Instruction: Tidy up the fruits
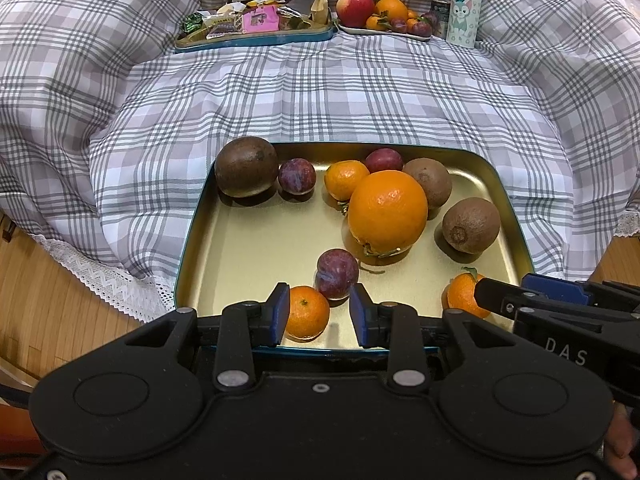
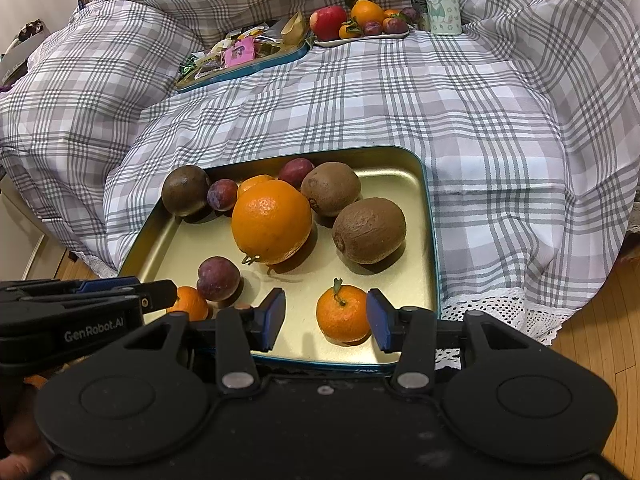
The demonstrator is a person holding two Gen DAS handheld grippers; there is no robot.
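Note:
A gold tray (image 1: 256,252) with a teal rim holds a large orange (image 1: 387,212), several kiwis, plums and mandarins. My left gripper (image 1: 320,314) stands open at the tray's near edge. A small mandarin (image 1: 306,313) lies between its blue pads, close against the left one, and a plum (image 1: 337,274) lies just beyond. My right gripper (image 2: 326,318) is open too, around a stemmed mandarin (image 2: 343,314) that sits near its right pad with a gap on the left. In each view the other gripper's fingers reach in from the side.
The tray (image 2: 404,184) rests on a checked cloth (image 1: 320,92). At the back stand a snack tray (image 1: 256,26), a white plate (image 1: 384,30) with an apple and other fruit, a can and a cartoon bottle (image 1: 464,8). Wooden floor shows at both lower sides.

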